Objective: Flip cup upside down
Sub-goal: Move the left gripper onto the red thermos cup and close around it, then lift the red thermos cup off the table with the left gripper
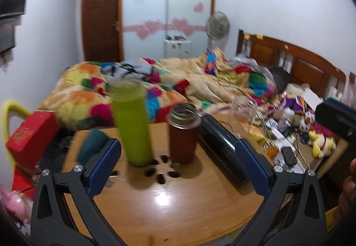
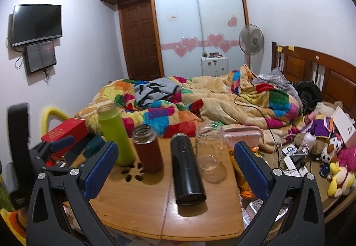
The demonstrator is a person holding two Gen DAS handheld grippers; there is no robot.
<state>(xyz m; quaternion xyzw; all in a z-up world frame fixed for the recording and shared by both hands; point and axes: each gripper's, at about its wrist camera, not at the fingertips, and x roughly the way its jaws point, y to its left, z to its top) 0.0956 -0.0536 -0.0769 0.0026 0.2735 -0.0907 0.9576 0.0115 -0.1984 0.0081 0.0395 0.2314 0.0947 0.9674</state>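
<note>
Several cups stand in a row on a small wooden table (image 2: 138, 206): a tall green cup (image 2: 115, 137), a brown cup with an open metal mouth (image 2: 148, 152), a black cup (image 2: 187, 170) and a clear glass cup (image 2: 209, 152). The left wrist view shows the green cup (image 1: 131, 123), the brown cup (image 1: 183, 134), the black cup (image 1: 220, 146) and the glass cup (image 1: 243, 110). My left gripper (image 1: 178, 166) is open and empty, facing the green and brown cups. My right gripper (image 2: 178, 168) is open and empty, with the black cup between its fingers' line.
A red box (image 2: 66, 132) and a dark teal object (image 1: 92, 146) sit at the table's left. A bed with a colourful quilt (image 2: 200, 99) lies behind. Cables, chargers and plush toys (image 2: 333, 161) crowd the right side. The left gripper shows in the right view (image 2: 60, 143).
</note>
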